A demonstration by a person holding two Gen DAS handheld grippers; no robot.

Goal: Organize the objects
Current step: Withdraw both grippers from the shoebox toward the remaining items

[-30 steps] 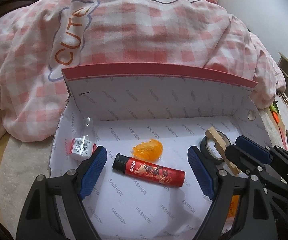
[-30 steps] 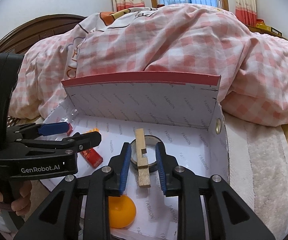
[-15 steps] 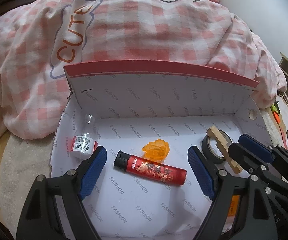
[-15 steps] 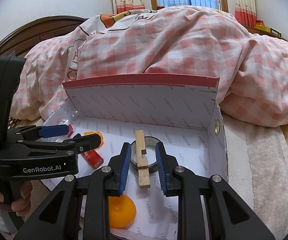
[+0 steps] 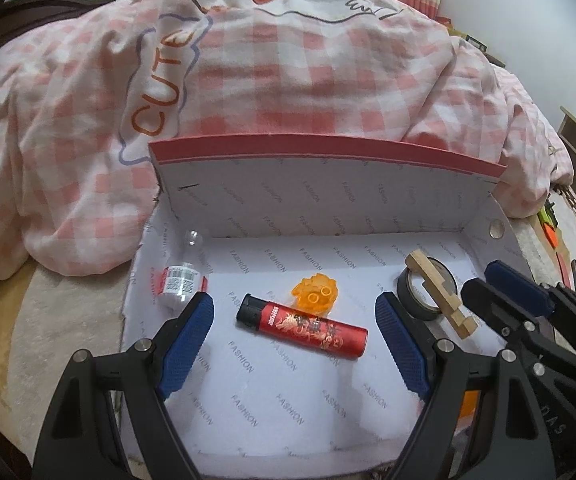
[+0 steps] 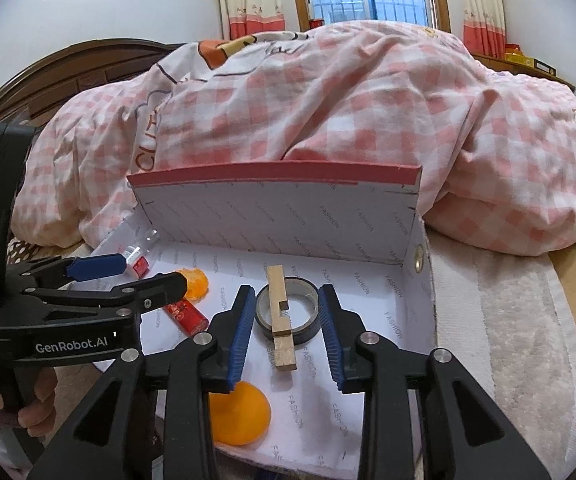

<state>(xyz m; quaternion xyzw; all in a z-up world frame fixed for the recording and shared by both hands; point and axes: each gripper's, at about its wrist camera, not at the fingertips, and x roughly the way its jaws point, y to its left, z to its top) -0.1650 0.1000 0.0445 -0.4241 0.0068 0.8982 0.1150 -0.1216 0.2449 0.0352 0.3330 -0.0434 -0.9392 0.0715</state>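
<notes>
The shallow white cardboard box [image 5: 328, 208] printed with "FASHION", red along its rim, lies on the bed in front of a heaped pink-and-white checked quilt [image 5: 288, 72], and it holds everything we are sorting. In the left wrist view we see a red cylindrical lighter with a black cap [image 5: 302, 327] lying flat near the middle of the box floor, with a small translucent orange plastic piece [image 5: 315, 298] just behind it. A small clear bottle with a red-and-white label [image 5: 179, 280] lies on its side at the left wall. At the right, a roll of black tape [image 6: 288, 312] lies flat with a wooden clothespin [image 6: 280, 316] resting across it. An orange ball [image 6: 239, 414] sits at the near edge of the box. Our left hand-held gripper [image 5: 294, 346] hovers with its blue pads wide apart on either side of the lighter, touching nothing. Our right hand-held gripper [image 6: 285, 334] is open more narrowly, its pads [image 6: 241, 332] flanking the tape roll; we cannot tell whether they touch it.
</notes>
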